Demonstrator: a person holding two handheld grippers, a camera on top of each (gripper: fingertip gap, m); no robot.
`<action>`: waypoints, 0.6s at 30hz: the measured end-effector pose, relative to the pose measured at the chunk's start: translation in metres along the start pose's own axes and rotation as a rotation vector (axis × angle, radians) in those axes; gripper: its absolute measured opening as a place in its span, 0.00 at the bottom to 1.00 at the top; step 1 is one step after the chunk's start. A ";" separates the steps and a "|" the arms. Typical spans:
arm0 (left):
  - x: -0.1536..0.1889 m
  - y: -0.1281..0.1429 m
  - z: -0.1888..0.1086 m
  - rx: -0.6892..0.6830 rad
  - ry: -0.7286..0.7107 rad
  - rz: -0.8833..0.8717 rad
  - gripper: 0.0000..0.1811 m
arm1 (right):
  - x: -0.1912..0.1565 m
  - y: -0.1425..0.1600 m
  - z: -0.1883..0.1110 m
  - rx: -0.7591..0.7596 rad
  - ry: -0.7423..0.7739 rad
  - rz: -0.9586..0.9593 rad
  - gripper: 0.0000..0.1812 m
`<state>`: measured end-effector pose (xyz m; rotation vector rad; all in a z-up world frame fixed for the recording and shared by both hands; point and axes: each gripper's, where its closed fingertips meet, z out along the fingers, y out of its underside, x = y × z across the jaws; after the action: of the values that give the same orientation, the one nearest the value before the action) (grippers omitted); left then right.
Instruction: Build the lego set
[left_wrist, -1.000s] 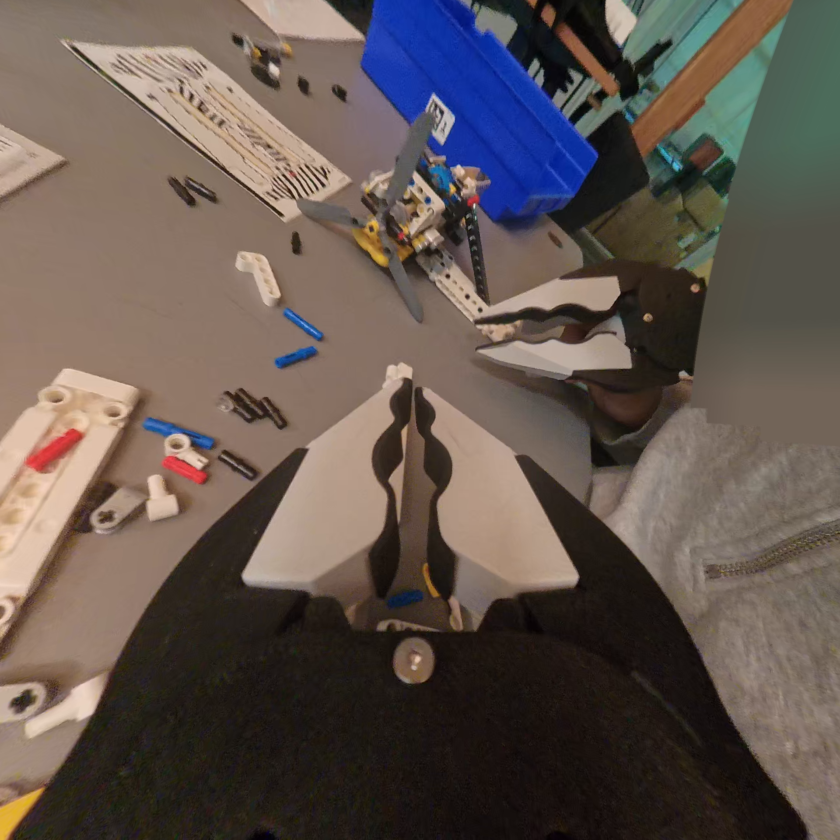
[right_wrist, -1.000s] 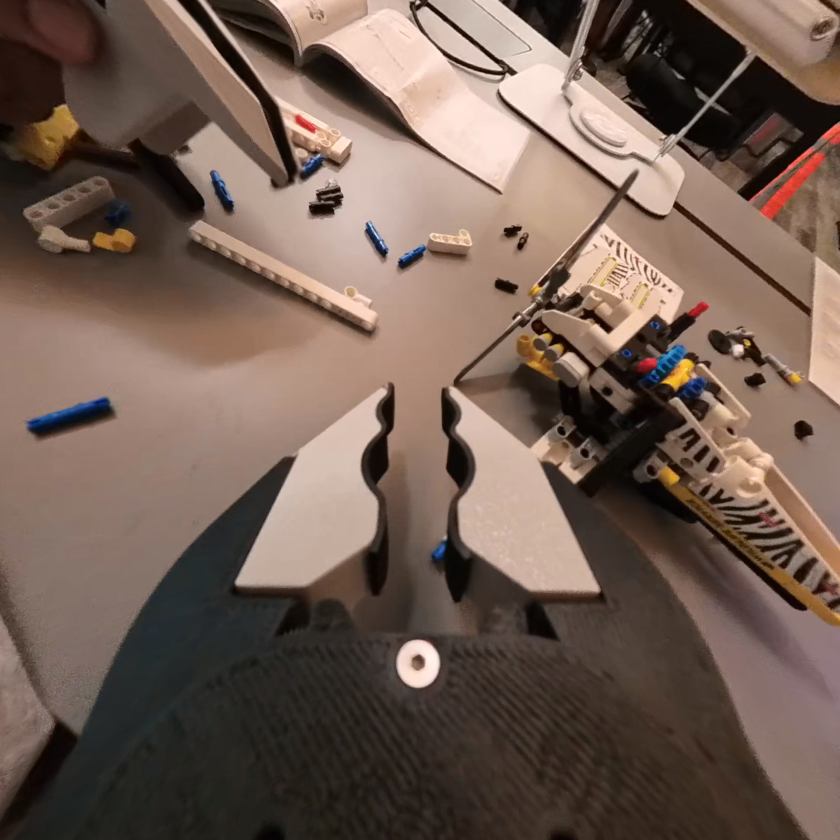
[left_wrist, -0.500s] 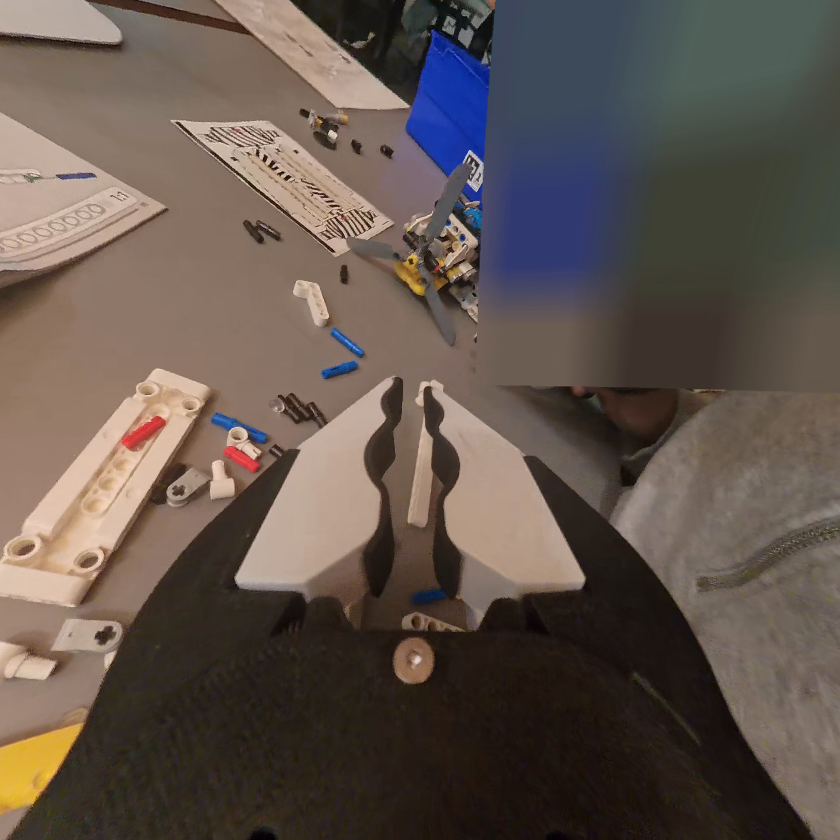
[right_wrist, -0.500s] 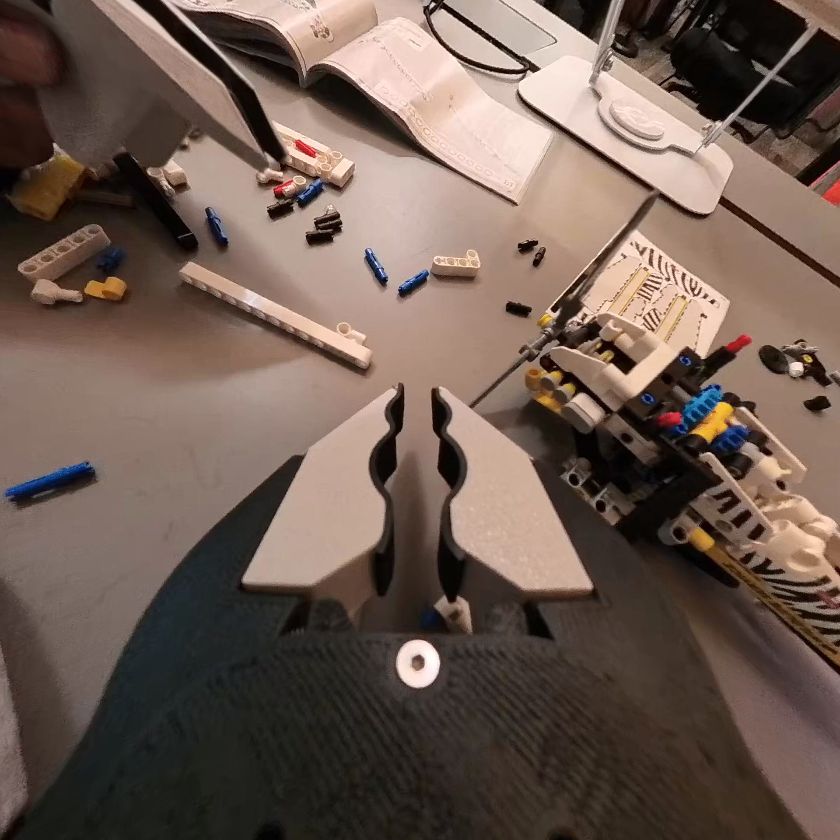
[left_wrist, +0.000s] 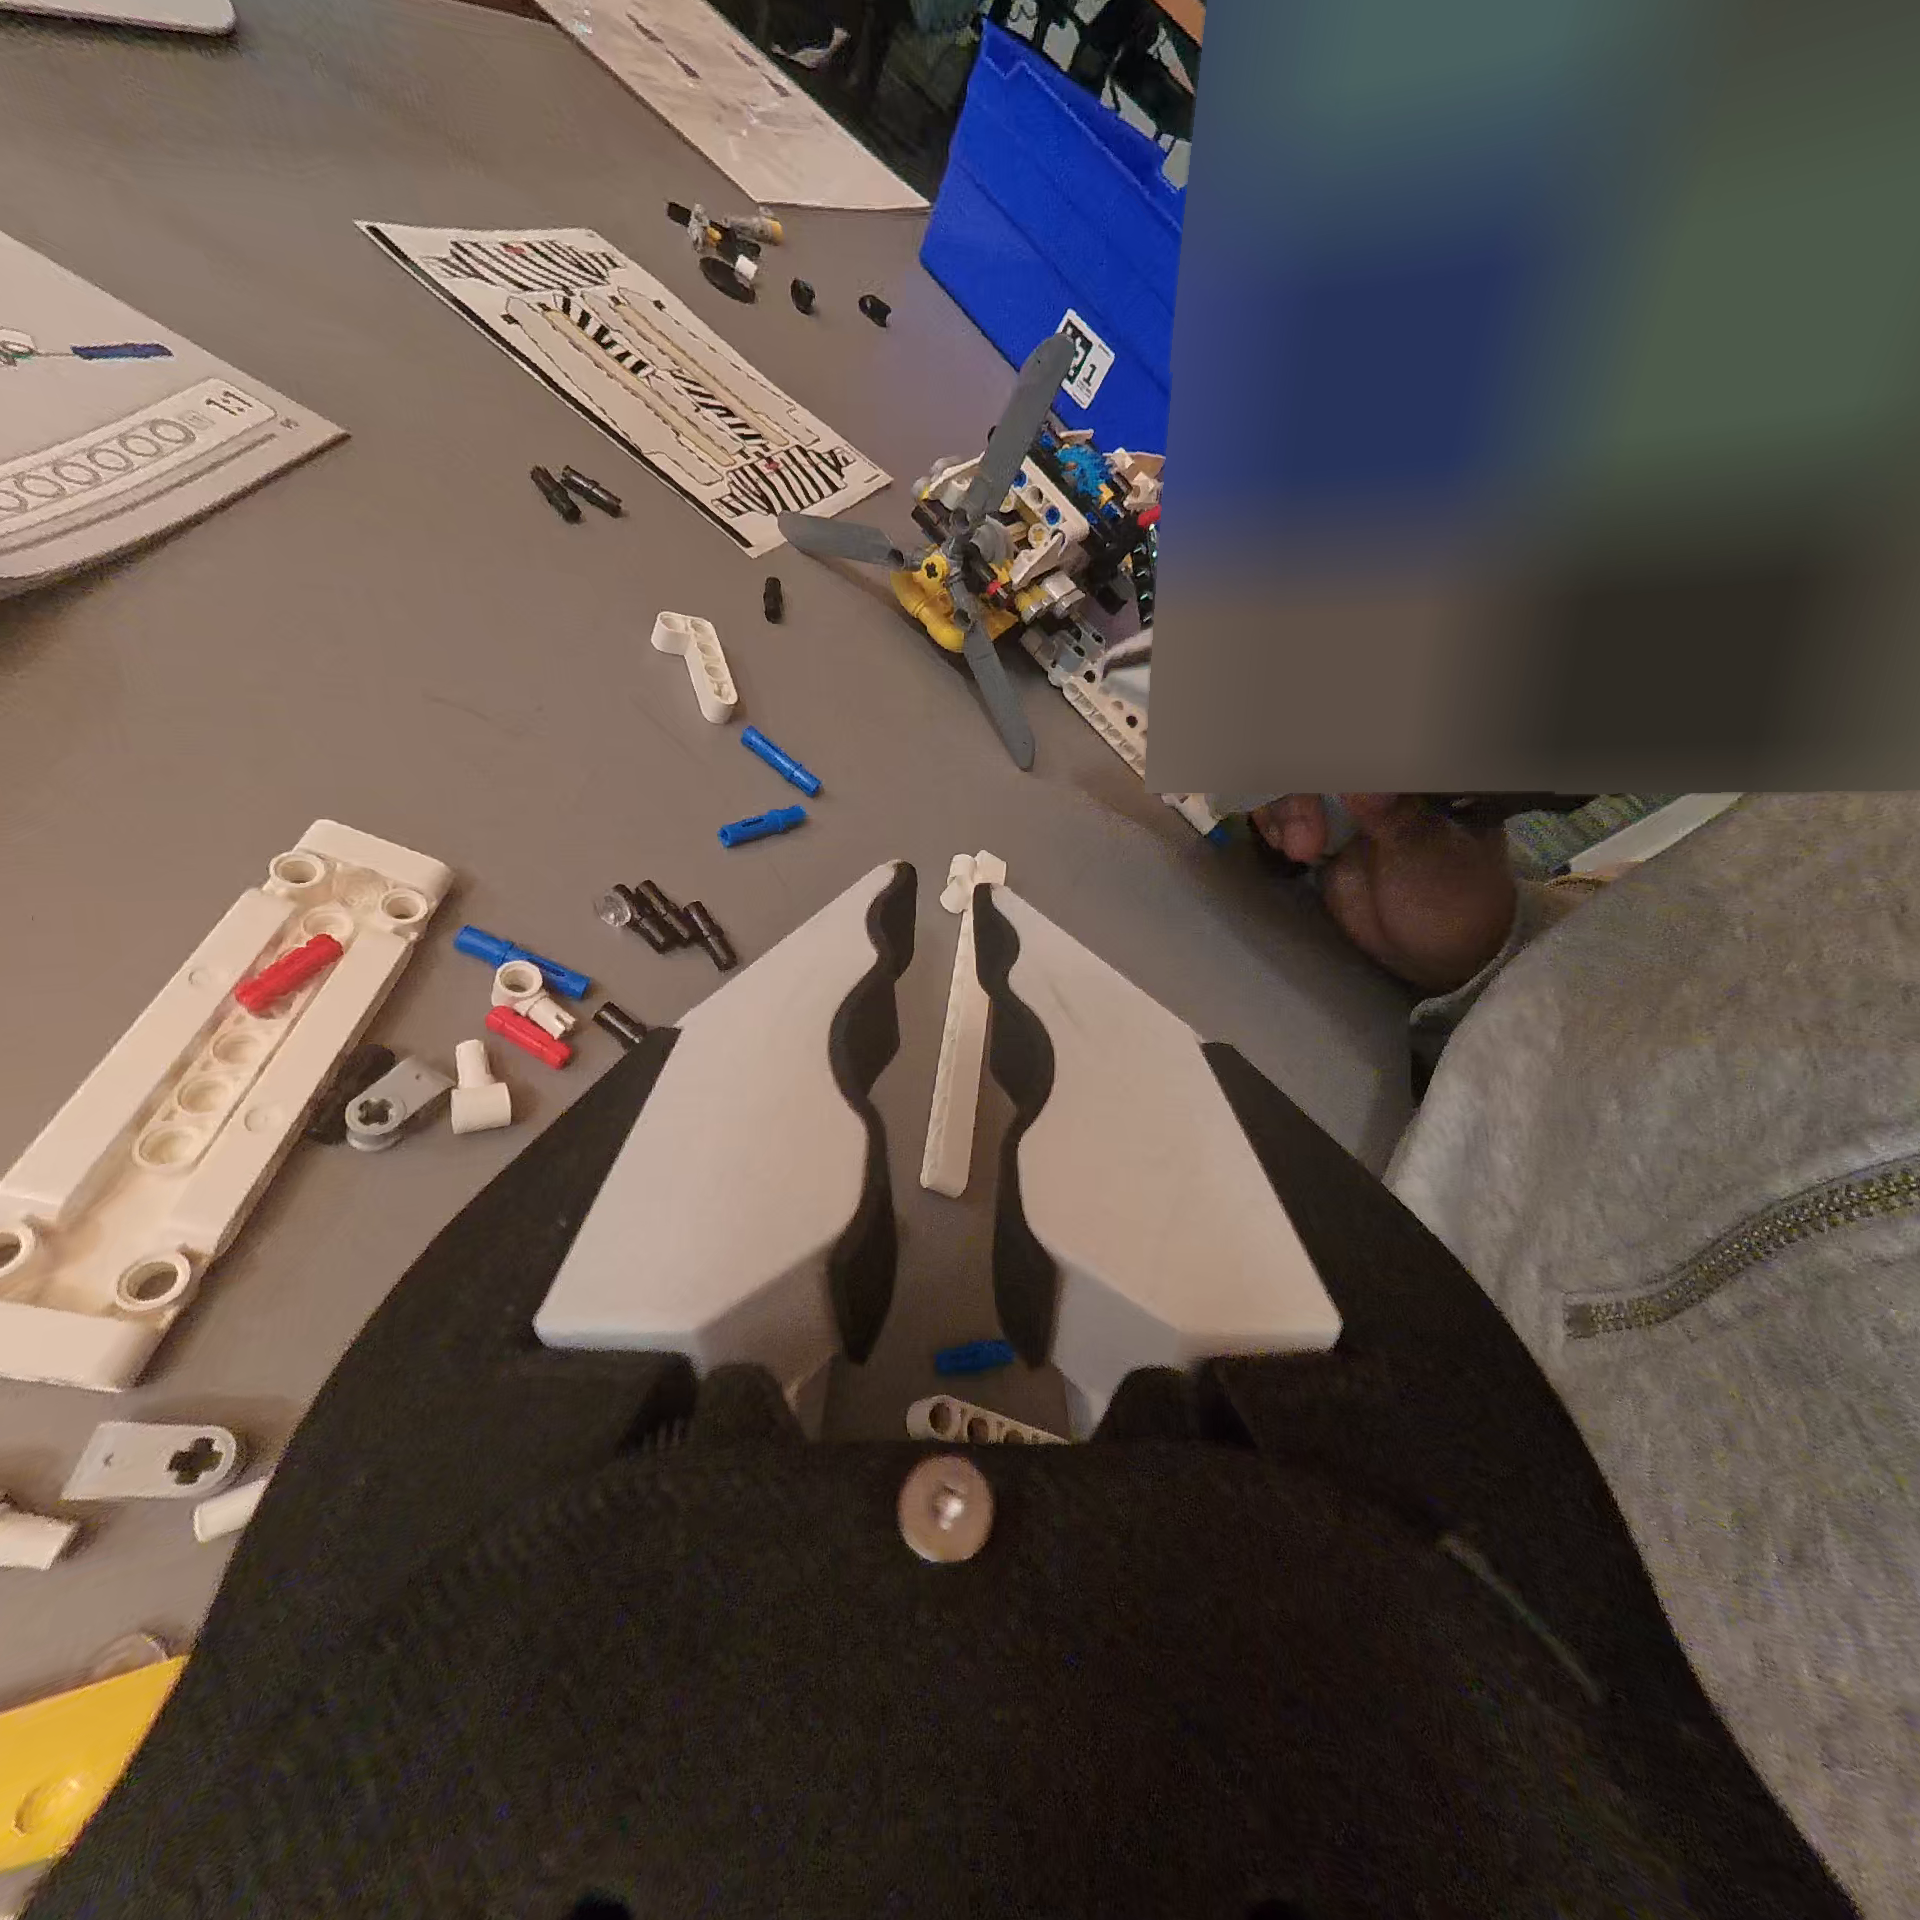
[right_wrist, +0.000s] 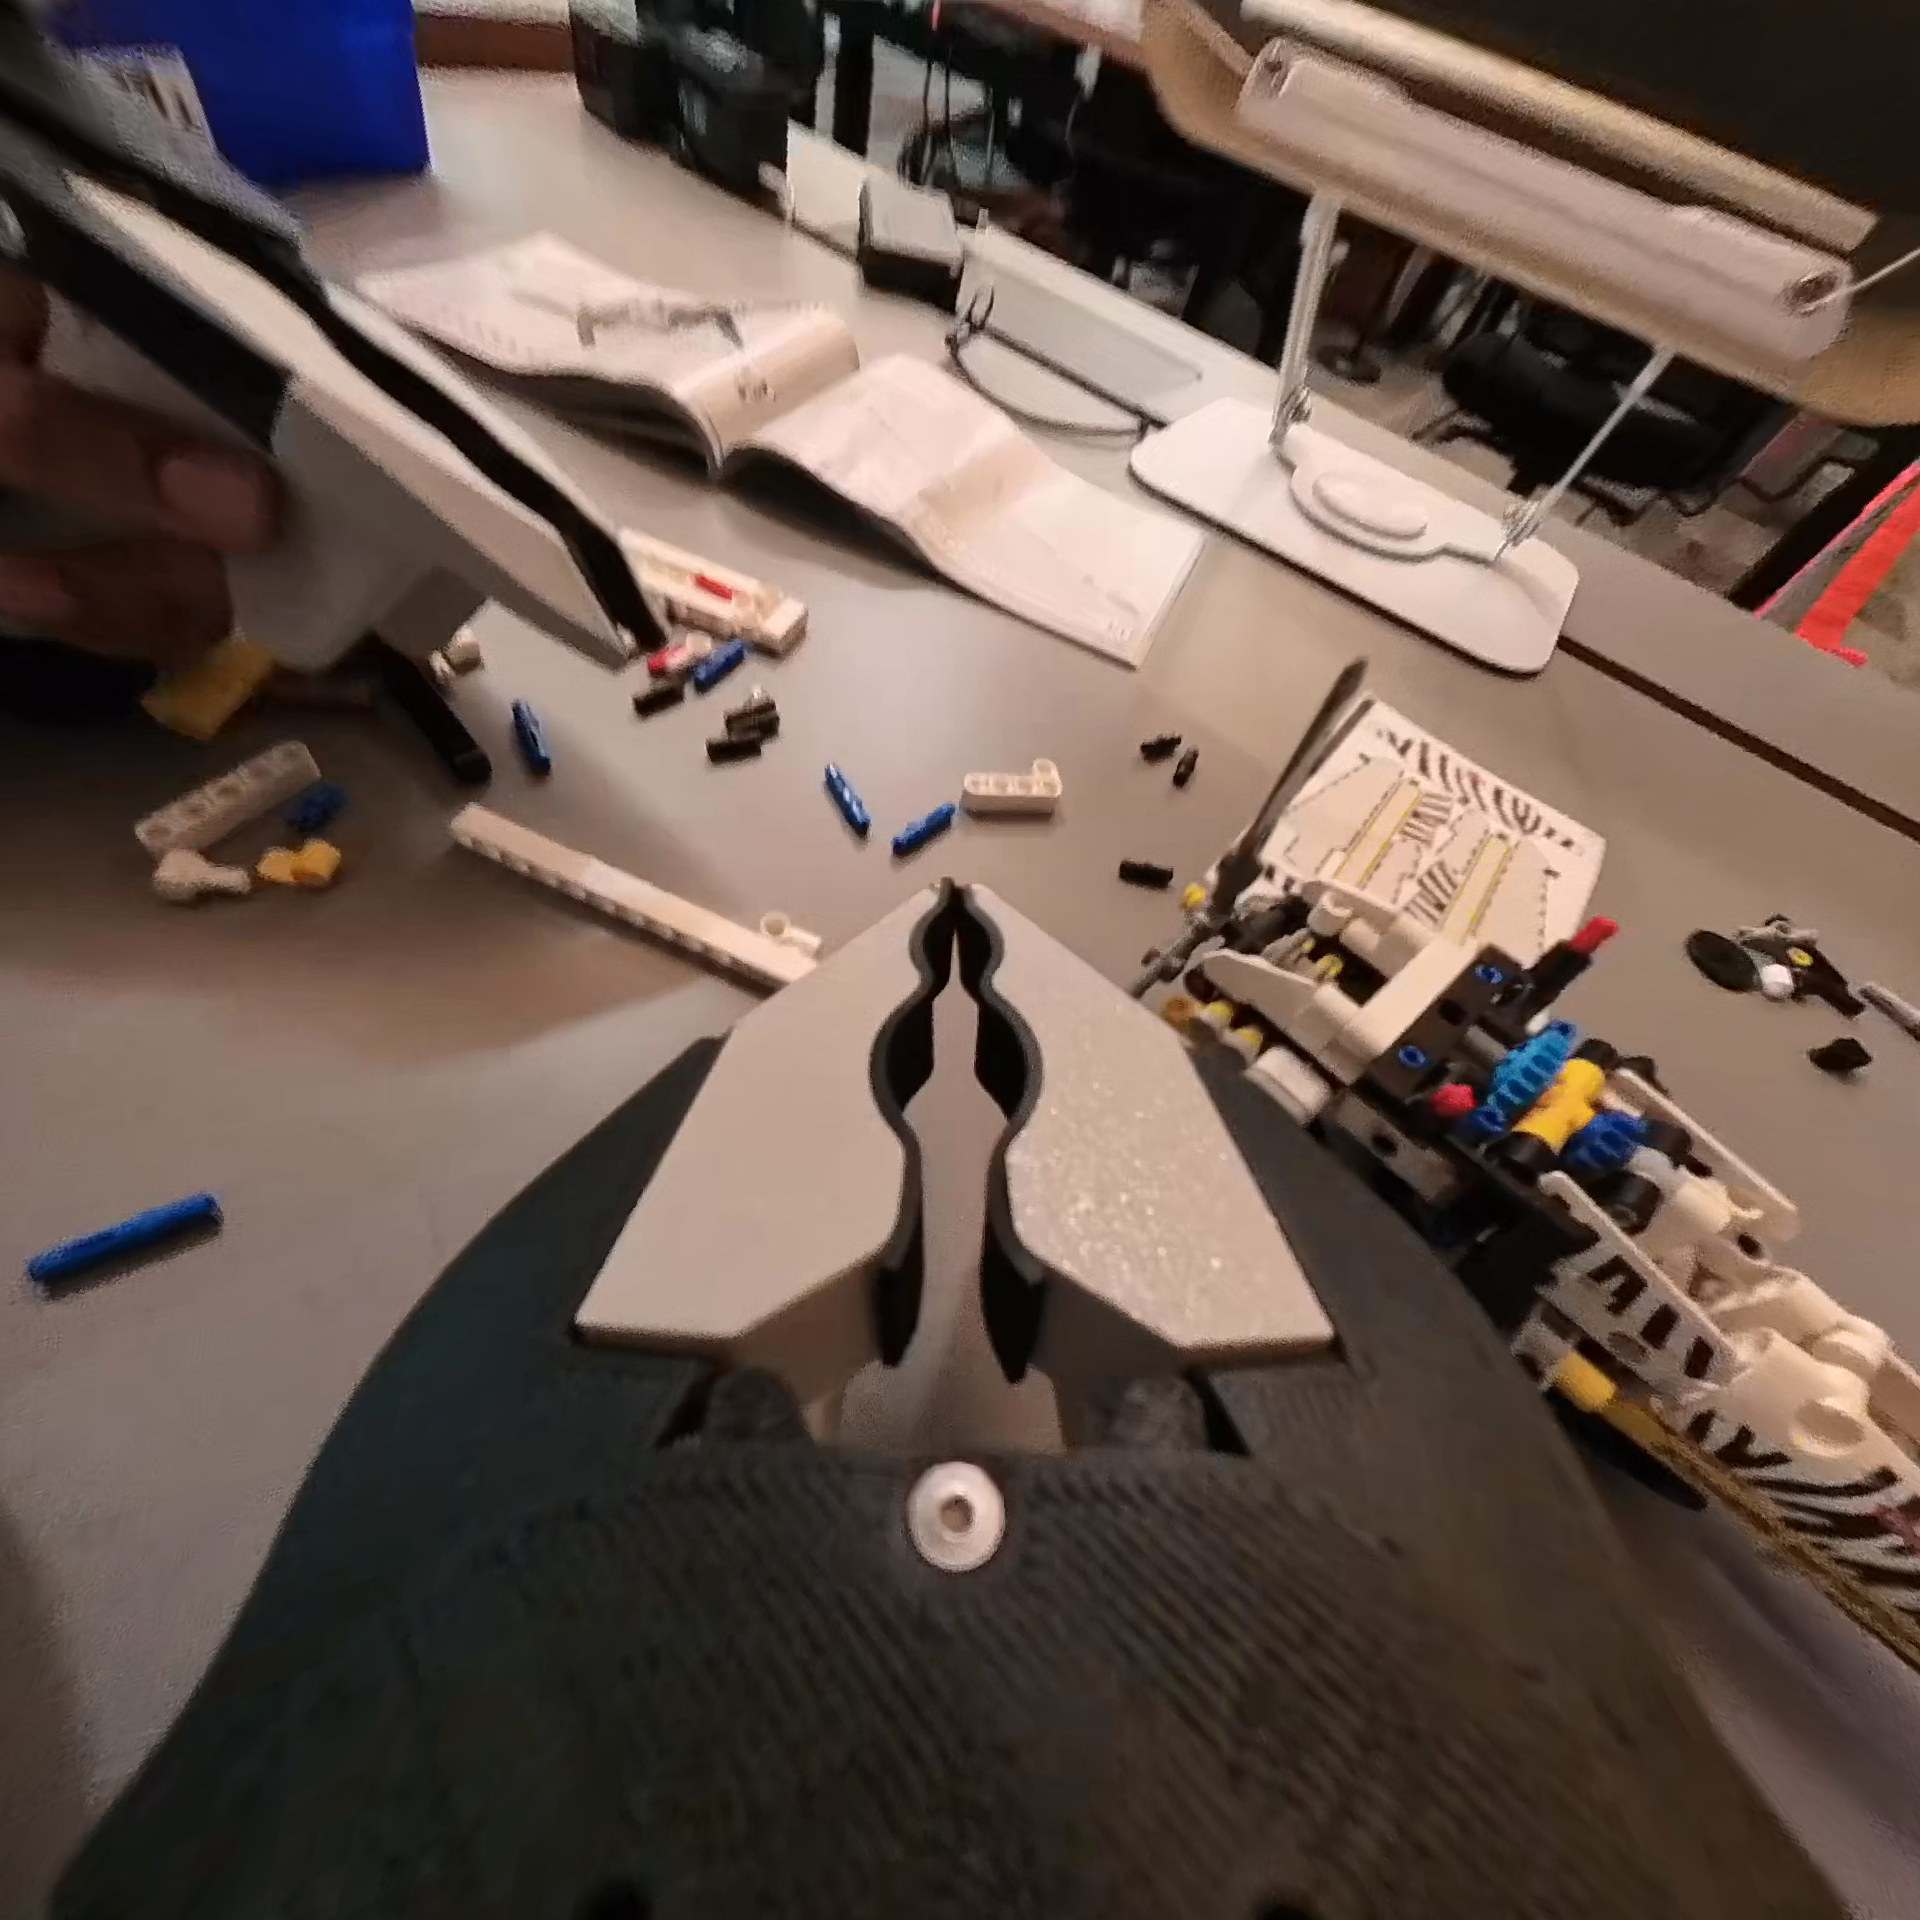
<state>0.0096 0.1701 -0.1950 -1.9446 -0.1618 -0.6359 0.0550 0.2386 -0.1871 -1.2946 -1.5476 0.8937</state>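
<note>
Long white beam (left_wrist: 958, 1049): flat on the table, long axis running near-to-far in the gap of the parted, empty left gripper (left_wrist: 943, 883), the nearer one; right gripper (right_wrist: 948, 889), tips pinched together on nothing, hovers beside the model (right_wrist: 1455, 1101).

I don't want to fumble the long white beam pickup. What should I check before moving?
1. Left gripper open: ok, there is a gap between the fingers.
2. Left gripper empty: ok, the long white beam lies on the table, seen through the gap.
3. Left gripper lined up on the beam: cannot tell; the right wrist view puts its tips nearer the red and blue pins.
4. Right gripper ready to grasp: not ok, tips closed together, nothing held.
5. Plane model clear of the beam: ok, they lie apart.
</note>
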 end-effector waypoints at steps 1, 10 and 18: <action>0.000 0.001 0.000 -0.003 -0.002 0.002 0.04 | 0.001 -0.007 -0.001 0.047 -0.010 0.023 0.00; 0.000 0.005 0.004 -0.037 -0.012 0.006 0.05 | 0.007 -0.051 -0.012 0.366 -0.235 0.414 0.06; -0.001 0.005 0.004 -0.033 -0.011 -0.002 0.05 | 0.010 -0.050 -0.012 0.373 -0.319 0.540 0.12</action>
<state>0.0120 0.1715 -0.2006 -1.9801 -0.1605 -0.6329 0.0497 0.2390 -0.1351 -1.3537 -1.1830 1.7133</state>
